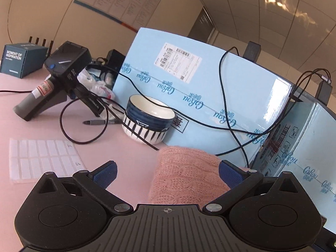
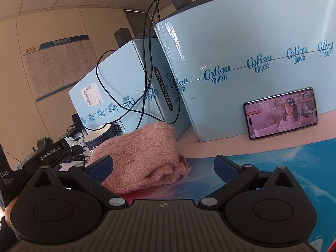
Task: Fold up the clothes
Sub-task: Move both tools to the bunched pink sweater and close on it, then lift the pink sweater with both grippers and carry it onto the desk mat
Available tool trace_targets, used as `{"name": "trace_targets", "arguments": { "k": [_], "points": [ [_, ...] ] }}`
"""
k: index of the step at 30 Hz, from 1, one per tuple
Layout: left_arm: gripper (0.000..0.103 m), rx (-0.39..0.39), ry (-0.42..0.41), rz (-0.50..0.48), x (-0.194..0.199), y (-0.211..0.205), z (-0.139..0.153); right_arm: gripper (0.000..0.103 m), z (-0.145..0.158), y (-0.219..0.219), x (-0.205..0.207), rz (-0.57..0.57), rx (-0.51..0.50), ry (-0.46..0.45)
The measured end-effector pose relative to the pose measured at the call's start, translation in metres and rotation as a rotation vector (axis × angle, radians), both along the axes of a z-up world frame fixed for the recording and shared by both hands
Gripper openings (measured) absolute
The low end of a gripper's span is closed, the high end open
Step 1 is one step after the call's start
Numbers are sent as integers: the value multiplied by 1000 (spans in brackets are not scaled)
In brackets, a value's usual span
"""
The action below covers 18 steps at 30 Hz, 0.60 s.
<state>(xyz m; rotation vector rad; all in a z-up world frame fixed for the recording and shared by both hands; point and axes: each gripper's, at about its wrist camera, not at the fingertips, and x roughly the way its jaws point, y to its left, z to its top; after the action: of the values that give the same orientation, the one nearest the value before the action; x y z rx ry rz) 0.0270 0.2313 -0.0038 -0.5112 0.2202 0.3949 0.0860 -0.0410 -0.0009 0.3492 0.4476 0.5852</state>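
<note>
A pink knitted sweater (image 2: 142, 155) lies folded in a thick bundle on the table, in front of the light blue boxes. In the left wrist view the sweater (image 1: 184, 176) lies between the fingers, closer to the right one. My left gripper (image 1: 167, 173) is open and holds nothing. My right gripper (image 2: 163, 166) is open too, just in front of the bundle, with its left fingertip (image 2: 100, 168) against the knit. The left gripper (image 2: 52, 153) shows at the left of the right wrist view.
A striped blue and white bowl (image 1: 149, 117) stands behind the sweater among black cables (image 1: 84, 124). Large light blue boxes (image 2: 252, 67) wall off the back. A phone (image 2: 281, 112) leans on one box. A spare handheld gripper (image 1: 54, 79), a pen (image 1: 100, 122) and a label sheet (image 1: 42, 159) lie at left.
</note>
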Motion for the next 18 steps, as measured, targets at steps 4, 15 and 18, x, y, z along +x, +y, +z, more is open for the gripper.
{"name": "trace_targets", "arguments": {
  "k": [4, 15, 18],
  "points": [
    [103, -41, 45, -51, 12, 2, -9, 103, -14, 25, 46, -42, 93, 125],
    [91, -219, 96, -143, 35, 24, -31, 50, -25, 75, 94, -31, -36, 167],
    [55, -181, 80, -164, 35, 21, -31, 29, -21, 79, 89, -22, -53, 137]
  ]
}}
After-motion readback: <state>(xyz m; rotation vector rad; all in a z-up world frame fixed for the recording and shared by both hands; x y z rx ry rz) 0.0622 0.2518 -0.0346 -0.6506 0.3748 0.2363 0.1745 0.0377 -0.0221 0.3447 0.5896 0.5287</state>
